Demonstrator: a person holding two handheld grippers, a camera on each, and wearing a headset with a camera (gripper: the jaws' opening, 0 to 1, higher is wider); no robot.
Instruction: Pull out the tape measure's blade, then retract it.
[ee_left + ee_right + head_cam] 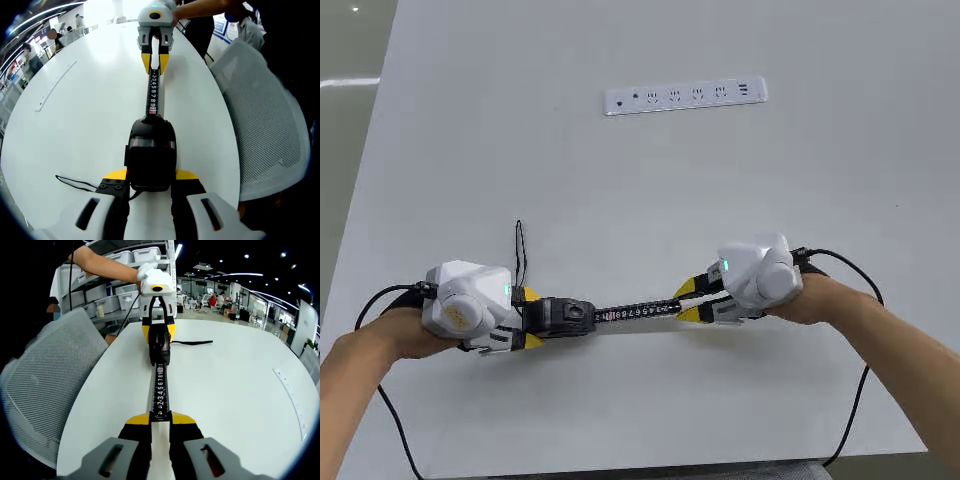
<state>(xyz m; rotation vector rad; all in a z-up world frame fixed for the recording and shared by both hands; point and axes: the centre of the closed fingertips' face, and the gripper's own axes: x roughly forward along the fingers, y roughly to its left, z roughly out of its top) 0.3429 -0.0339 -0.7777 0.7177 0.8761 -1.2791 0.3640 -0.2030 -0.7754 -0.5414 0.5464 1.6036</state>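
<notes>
At the left of the head view the left gripper (pixel 528 318) sits low over the table (pixel 620 180), its jaws closed part-way around the black tape measure (pixel 568 315), one yellow tip on each side of it. From there the blade (pixel 635 312) runs rightward, straight and close over the tabletop with its numbers facing up, so the long axis lies along the line between the two grippers. At the blade's far end the right gripper (pixel 686 303) has its jaws nearly closed, pinching the tip between them. Both forearms come in from the near edge, hands level, the grippers pointing at each other. Only a short length looks to be out; pulling further would call for the right hand to go straight away from the tape measure, and retracting for it to travel back along that same line
</notes>
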